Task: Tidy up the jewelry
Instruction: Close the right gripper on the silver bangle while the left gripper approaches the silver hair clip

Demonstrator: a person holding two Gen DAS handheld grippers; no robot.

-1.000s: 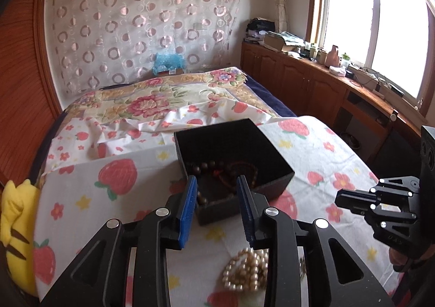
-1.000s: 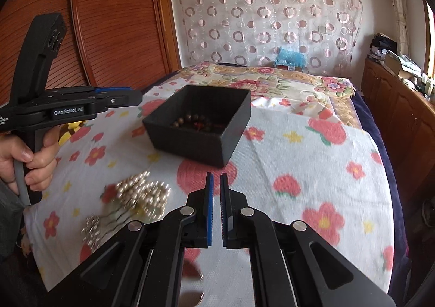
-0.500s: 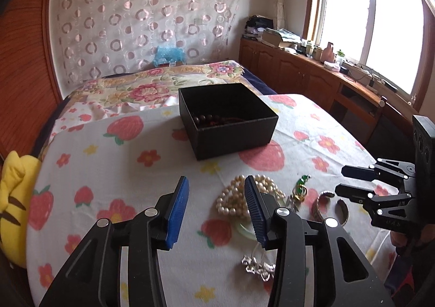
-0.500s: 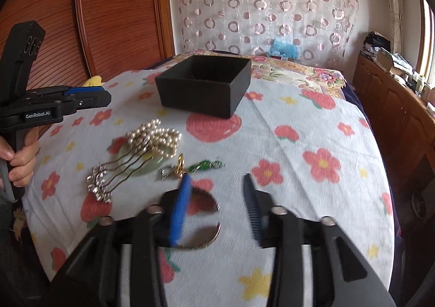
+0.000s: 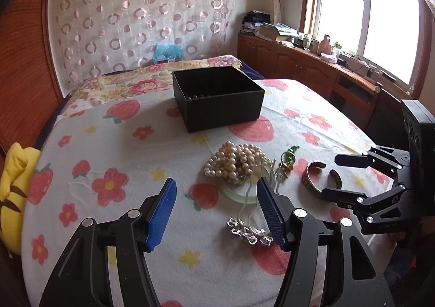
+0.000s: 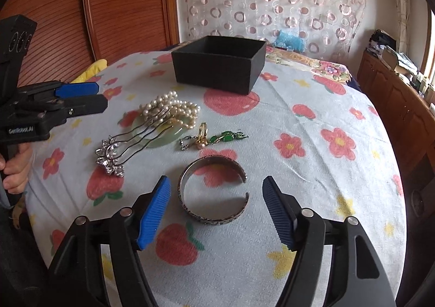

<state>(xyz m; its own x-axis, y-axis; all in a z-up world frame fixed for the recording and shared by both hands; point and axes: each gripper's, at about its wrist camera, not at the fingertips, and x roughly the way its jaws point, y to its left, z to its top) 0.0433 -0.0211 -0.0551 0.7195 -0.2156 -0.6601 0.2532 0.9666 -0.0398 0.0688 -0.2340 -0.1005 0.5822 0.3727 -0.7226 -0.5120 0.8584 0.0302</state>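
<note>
A black open box (image 5: 218, 97) (image 6: 218, 63) stands on the flowered cloth with dark beads inside. In front of it lie a pearl necklace (image 5: 236, 161) (image 6: 171, 107), a pale green jade bangle (image 6: 160, 133), a silver hair comb (image 5: 250, 231) (image 6: 114, 150), a green and gold piece (image 5: 289, 156) (image 6: 214, 138) and a silver cuff bracelet (image 6: 213, 188) (image 5: 314, 175). My right gripper (image 6: 216, 206) is open, its fingers either side of the cuff, just above it. My left gripper (image 5: 216, 206) is open and empty, near the comb and bangle.
The cloth-covered table (image 6: 312, 171) drops off at its round edges. A yellow cushion (image 5: 13, 193) lies at the left edge. A wooden cabinet (image 5: 312, 68) with clutter runs under the window on the right. A bed (image 5: 163, 73) lies behind the box.
Both grippers have pulled back from the box toward the loose jewelry and opened wide. The right gripper, shut a second ago, now straddles the silver cuff.
</note>
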